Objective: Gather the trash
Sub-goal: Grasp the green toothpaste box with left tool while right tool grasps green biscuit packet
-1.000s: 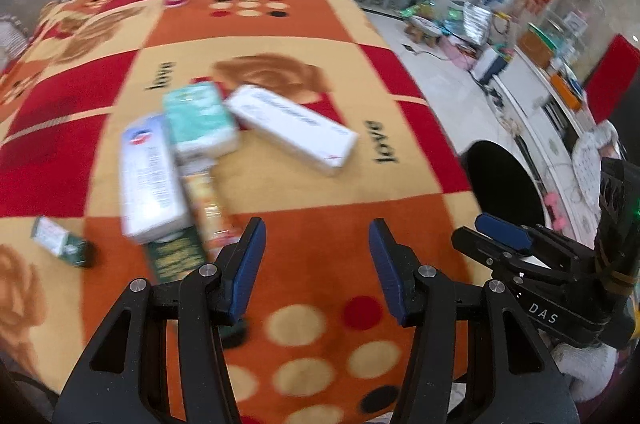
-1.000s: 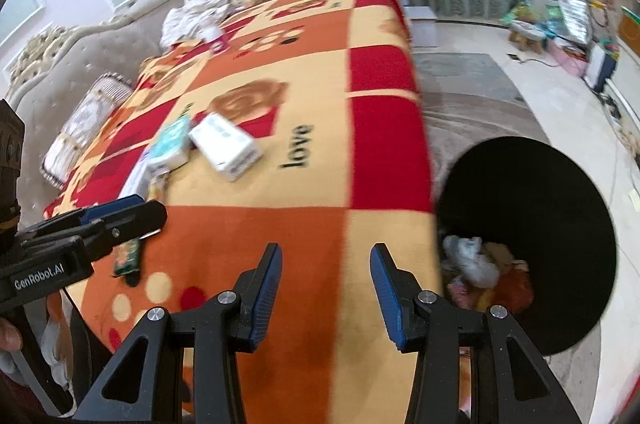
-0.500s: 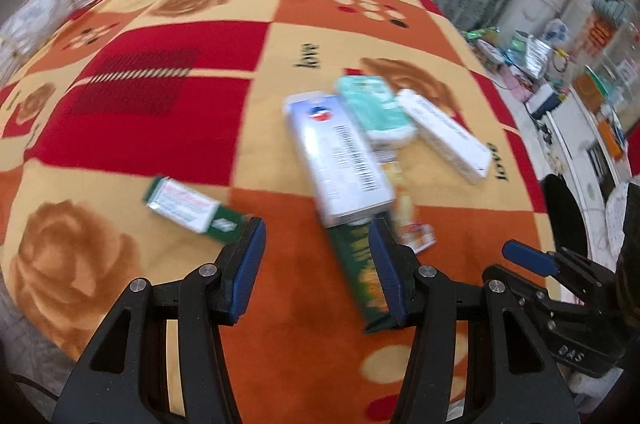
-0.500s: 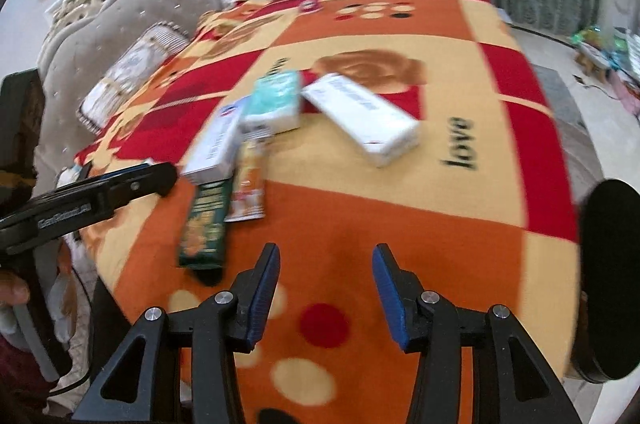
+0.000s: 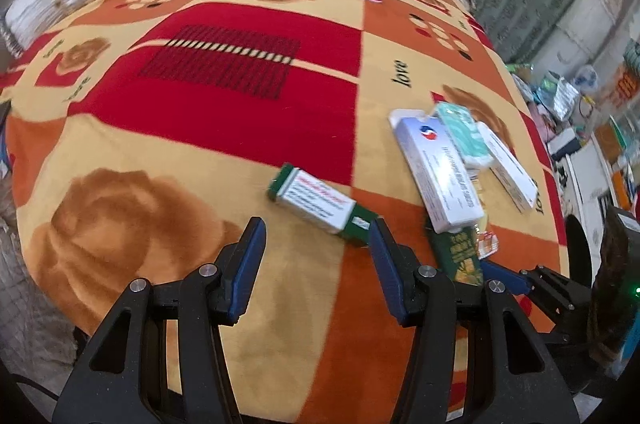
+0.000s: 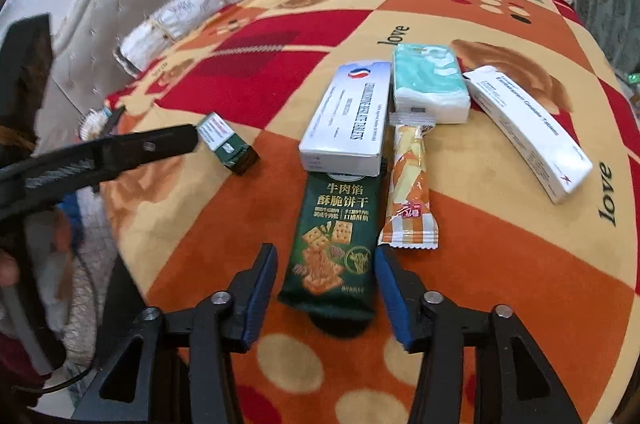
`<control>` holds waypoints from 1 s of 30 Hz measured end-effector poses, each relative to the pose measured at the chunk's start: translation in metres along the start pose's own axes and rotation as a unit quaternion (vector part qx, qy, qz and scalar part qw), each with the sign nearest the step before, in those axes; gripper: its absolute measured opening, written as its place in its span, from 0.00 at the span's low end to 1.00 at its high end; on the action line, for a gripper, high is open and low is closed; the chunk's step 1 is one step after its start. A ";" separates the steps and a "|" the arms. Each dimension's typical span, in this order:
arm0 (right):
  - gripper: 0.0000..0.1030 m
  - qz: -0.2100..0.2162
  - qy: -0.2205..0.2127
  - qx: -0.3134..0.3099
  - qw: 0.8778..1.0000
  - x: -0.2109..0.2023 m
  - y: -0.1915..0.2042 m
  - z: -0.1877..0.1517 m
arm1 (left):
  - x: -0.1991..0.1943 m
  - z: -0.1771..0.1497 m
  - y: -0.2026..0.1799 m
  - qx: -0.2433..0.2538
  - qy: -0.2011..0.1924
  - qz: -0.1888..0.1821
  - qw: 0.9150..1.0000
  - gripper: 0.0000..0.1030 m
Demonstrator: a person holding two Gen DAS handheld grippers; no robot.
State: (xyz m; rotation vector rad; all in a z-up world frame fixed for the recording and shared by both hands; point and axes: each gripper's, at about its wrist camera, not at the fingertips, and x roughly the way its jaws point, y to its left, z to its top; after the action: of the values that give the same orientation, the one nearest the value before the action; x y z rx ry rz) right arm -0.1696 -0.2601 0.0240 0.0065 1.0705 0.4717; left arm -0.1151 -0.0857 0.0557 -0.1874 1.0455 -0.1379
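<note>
On a patterned blanket (image 6: 500, 264), the left gripper (image 5: 316, 236) hangs half open and empty over a small green-and-white box (image 5: 320, 203) lying slantwise toward the blanket's near edge. Right of it, the right gripper (image 6: 326, 264), its jaws having just been opening, straddles without pressing the near end of a green cracker packet (image 6: 332, 244), whose long axis runs away from that edge

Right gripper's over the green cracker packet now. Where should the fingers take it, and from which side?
Take the green cracker packet across its narrow width at the near end, coming down from above. It lies flat, lengthwise toward the right gripper, whose open fingers already straddle that end; its far end touches the white box.
</note>
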 end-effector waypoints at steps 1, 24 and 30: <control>0.53 0.000 0.002 0.000 1.000 0.003 0.000 0.002 | 0.003 0.001 0.003 -0.009 0.003 -0.001 1.000 0.50; 0.38 -0.052 -0.006 -0.010 0.999 -0.029 -0.025 -0.035 | 0.045 0.007 -0.022 0.026 0.038 -0.065 0.997 0.28; 0.43 -0.066 -0.024 -0.011 0.997 -0.032 -0.025 -0.047 | 0.027 -0.017 -0.034 0.056 0.053 -0.071 0.994 0.26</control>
State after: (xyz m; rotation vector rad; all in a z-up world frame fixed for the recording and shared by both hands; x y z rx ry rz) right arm -0.2119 -0.3050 0.0219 -0.0725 1.0105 0.3624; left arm -0.1170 -0.1262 0.0322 -0.1528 1.1272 -0.3378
